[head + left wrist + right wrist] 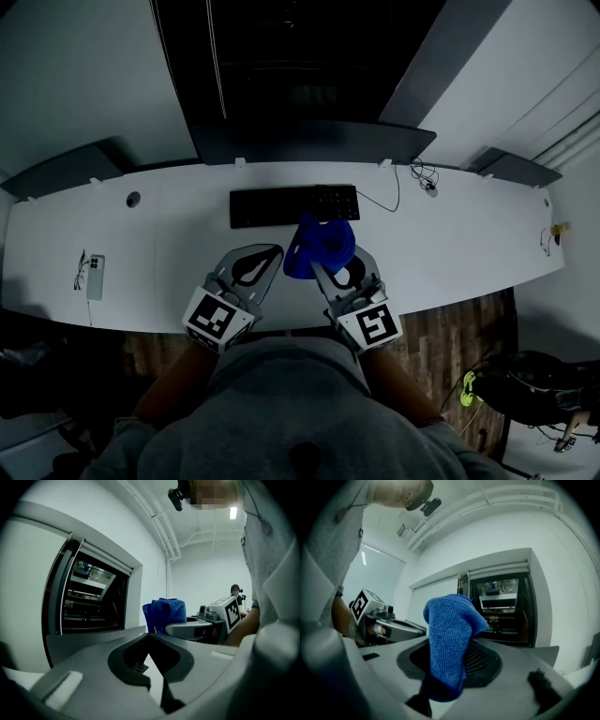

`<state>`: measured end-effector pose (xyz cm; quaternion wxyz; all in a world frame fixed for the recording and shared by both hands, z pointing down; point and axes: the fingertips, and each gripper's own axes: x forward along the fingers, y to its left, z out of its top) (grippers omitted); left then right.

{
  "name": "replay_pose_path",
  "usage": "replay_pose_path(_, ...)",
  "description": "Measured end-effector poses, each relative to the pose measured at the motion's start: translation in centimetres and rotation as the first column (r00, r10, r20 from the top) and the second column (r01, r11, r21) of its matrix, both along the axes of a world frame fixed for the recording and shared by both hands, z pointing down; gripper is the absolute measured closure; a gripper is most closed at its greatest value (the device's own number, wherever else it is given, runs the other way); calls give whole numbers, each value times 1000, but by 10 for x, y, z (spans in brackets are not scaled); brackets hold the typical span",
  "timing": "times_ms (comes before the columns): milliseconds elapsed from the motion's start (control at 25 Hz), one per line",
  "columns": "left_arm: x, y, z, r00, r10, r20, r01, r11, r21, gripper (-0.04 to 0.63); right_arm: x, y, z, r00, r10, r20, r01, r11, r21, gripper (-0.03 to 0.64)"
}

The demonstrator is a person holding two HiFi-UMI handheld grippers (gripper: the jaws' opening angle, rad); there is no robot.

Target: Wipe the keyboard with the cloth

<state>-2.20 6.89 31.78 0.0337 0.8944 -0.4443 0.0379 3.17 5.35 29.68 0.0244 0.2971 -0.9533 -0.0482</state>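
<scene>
Head view alone shows the keyboard [293, 205] at frame centre, cloth [322, 246] just below its right end. Right gripper [319, 267] clamps the cloth; left gripper [277, 250] closed, empty. Both point toward keyboard, side by side.

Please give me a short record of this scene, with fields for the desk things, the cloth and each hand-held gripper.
desk: white
keyboard: black, far middle of desk
phone: far left, apart
cloth: blue, bunched, at keyboard's near edge; contact unclear
right hand-held gripper: shut on cloth
left hand-held gripper: shut, empty
</scene>
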Motion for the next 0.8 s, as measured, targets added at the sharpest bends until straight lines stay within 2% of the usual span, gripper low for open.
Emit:
replay_pose_path(320,0,0,4,1000,10,24,-10,1000,9,588,-4,1,5,1000,7,-11,-8,1000,-10,457)
replay_pose_path(800,-2,-3,8,999,22,23,-22,1000,14,588,-10,3,11,999,2,-49,-3,1000,-9,457)
